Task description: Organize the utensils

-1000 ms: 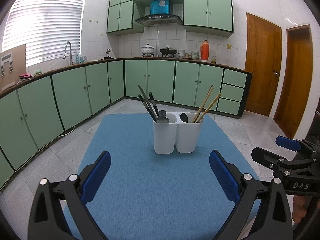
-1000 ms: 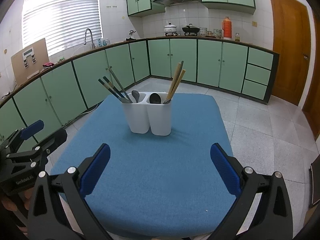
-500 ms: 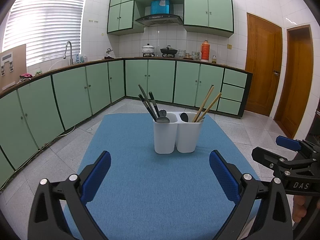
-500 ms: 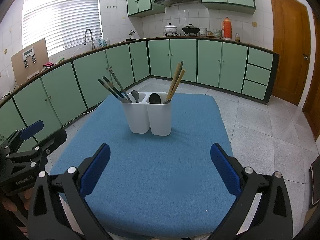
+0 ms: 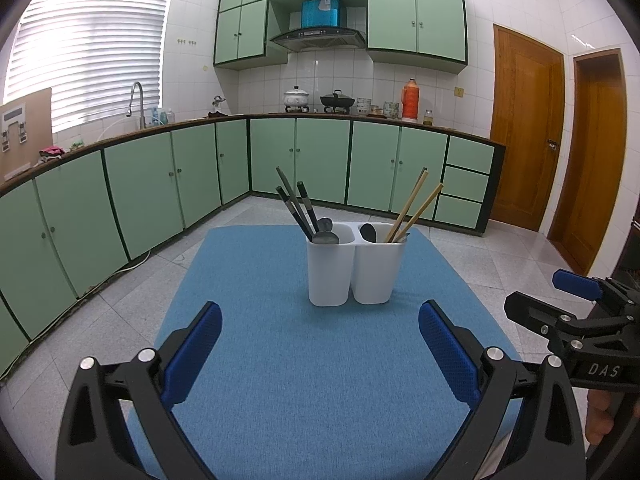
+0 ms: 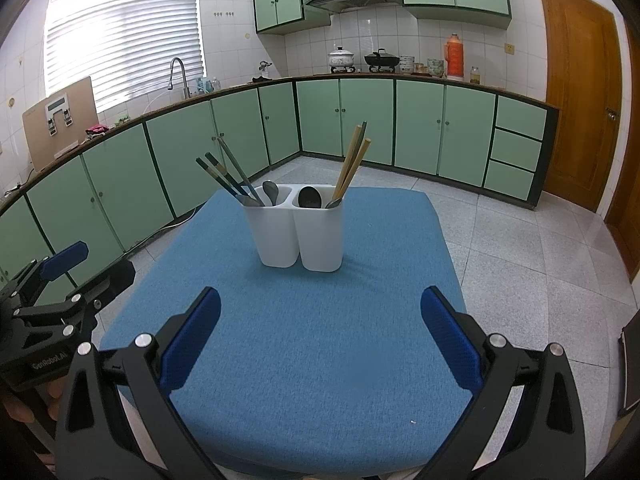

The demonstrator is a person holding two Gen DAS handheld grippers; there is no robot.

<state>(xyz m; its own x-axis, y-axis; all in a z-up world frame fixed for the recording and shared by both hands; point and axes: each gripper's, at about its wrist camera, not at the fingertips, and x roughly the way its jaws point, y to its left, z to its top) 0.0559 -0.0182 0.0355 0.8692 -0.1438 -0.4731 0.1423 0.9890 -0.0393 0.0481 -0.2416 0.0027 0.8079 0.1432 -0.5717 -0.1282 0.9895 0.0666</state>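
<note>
Utensils sorted in white two-cup holder (image 5: 354, 268) mid desk (image 5: 300, 380); left tool (image 5: 320, 350), right tool (image 6: 320, 334) both spread, empty.

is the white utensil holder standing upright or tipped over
Upright. The white utensil holder stands on its base on the blue mat, openings up, utensils poking out.

Utensils sorted in the white two-compartment holder (image 5: 356, 266) on my blue mat.

I see dark-handled utensils (image 5: 294, 204) and a metal spoon (image 5: 325, 237) leaning left in the left compartment; two wooden chopsticks (image 5: 414, 206) lean right beside a black spoon (image 5: 368, 232) in the right one. The holder stands upright.
</note>
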